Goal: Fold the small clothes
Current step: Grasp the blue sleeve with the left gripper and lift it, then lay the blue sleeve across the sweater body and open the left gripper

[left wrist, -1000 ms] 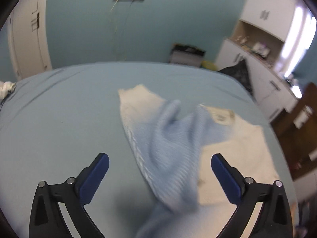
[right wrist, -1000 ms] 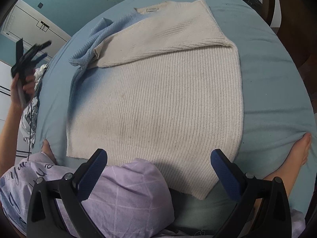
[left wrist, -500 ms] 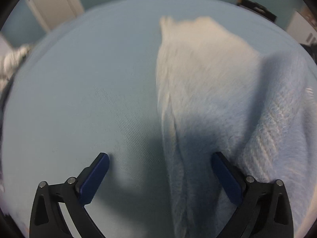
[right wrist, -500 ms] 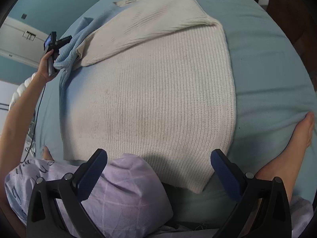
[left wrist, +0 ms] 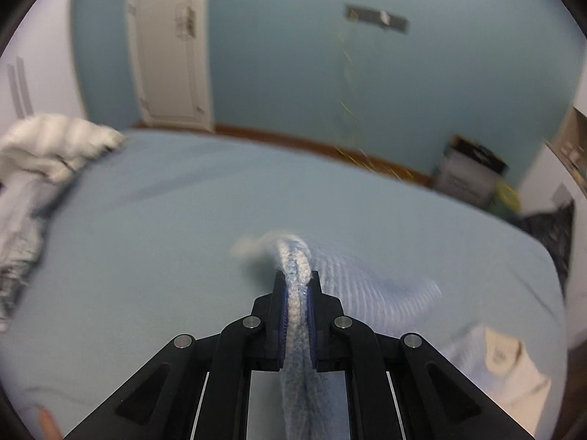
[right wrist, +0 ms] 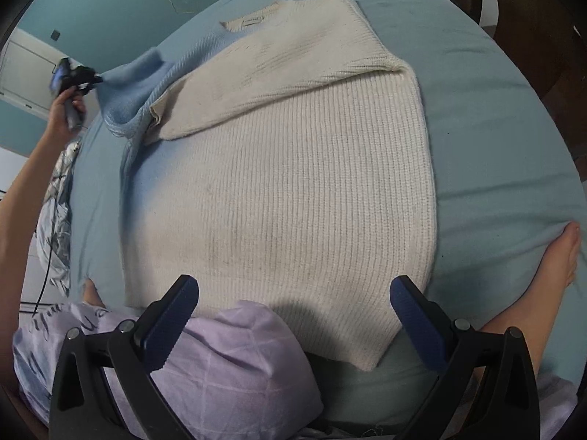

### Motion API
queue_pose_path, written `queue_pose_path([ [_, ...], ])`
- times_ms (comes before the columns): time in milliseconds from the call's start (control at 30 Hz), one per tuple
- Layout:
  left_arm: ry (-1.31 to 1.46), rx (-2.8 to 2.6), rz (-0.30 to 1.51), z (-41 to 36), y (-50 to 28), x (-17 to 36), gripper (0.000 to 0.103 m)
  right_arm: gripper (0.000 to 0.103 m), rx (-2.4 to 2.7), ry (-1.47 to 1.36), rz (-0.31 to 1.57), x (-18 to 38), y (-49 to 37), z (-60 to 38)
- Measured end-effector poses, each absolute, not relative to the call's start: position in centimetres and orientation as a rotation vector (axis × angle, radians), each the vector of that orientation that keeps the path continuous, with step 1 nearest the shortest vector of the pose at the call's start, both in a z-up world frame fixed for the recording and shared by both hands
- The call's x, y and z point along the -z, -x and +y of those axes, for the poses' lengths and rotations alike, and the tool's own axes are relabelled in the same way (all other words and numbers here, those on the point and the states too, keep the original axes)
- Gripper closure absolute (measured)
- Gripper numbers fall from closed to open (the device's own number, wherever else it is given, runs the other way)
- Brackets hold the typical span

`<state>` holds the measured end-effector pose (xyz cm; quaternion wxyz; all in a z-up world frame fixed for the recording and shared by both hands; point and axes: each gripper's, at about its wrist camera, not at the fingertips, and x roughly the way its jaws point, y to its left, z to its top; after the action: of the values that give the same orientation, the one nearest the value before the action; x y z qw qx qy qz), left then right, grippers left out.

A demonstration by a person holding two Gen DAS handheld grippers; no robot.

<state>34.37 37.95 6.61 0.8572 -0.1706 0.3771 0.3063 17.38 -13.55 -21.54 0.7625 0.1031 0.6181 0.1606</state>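
Observation:
A cream and light-blue knit sweater (right wrist: 293,190) lies flat on the blue bed (right wrist: 495,117). Its right sleeve (right wrist: 279,84) is folded across the chest. My left gripper (left wrist: 296,286) is shut on the light-blue left sleeve (left wrist: 295,267) and holds it lifted above the bed. In the right wrist view this gripper (right wrist: 79,75) is at the far left, with the sleeve (right wrist: 135,73) stretched up to it. My right gripper (right wrist: 293,304) is open and empty, hovering above the sweater's hem and the person's lap.
The person's knee in lilac fabric (right wrist: 227,359) is under my right gripper and a bare foot (right wrist: 557,256) rests at the bed's right edge. A pile of white and grey clothes (left wrist: 33,168) lies at the bed's left. White cabinets and boxes (left wrist: 473,176) stand beyond.
My left gripper dropped onto the blue sleeve, shut on it and lifted it off the bed to the left. My right gripper stayed open and nearly still.

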Motion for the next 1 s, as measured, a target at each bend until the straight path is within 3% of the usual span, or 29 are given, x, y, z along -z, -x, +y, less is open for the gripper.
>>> queue_pose_path([
  [167,0.257,-0.666,0.672,37.6,-32.7,-13.7,0.095,0.001,-0.349,-0.214,1.328,21.4,-17.2,-13.5],
  [400,0.102,-0.58,0.61,31.4,-34.2,-15.1,0.095,0.001,-0.381,-0.186,1.338,21.5,-16.9,-12.5],
  [500,-0.027,-0.509,0.595,25.9,-36.0,-15.4,0.095,0.001,-0.384,-0.169,1.336,21.4,-17.0,-12.5],
  [600,-0.268,-0.348,0.567,15.5,-35.6,-13.2,0.094,0.001,-0.381,-0.179,1.344,21.5,-17.3,-12.6],
  [667,-0.392,-0.142,0.658,8.0,-34.0,-9.8,0.09,0.001,-0.38,-0.187,1.353,21.7,-17.5,-12.7],
  [800,-0.359,0.22,0.841,-0.3,-29.1,-3.1,0.09,0.001,-0.396,-0.205,1.373,21.9,-17.6,-12.8],
  [1000,-0.041,0.365,1.134,1.2,-24.8,-0.7,0.09,0.001,-0.444,-0.197,1.359,21.0,-17.5,-11.9],
])
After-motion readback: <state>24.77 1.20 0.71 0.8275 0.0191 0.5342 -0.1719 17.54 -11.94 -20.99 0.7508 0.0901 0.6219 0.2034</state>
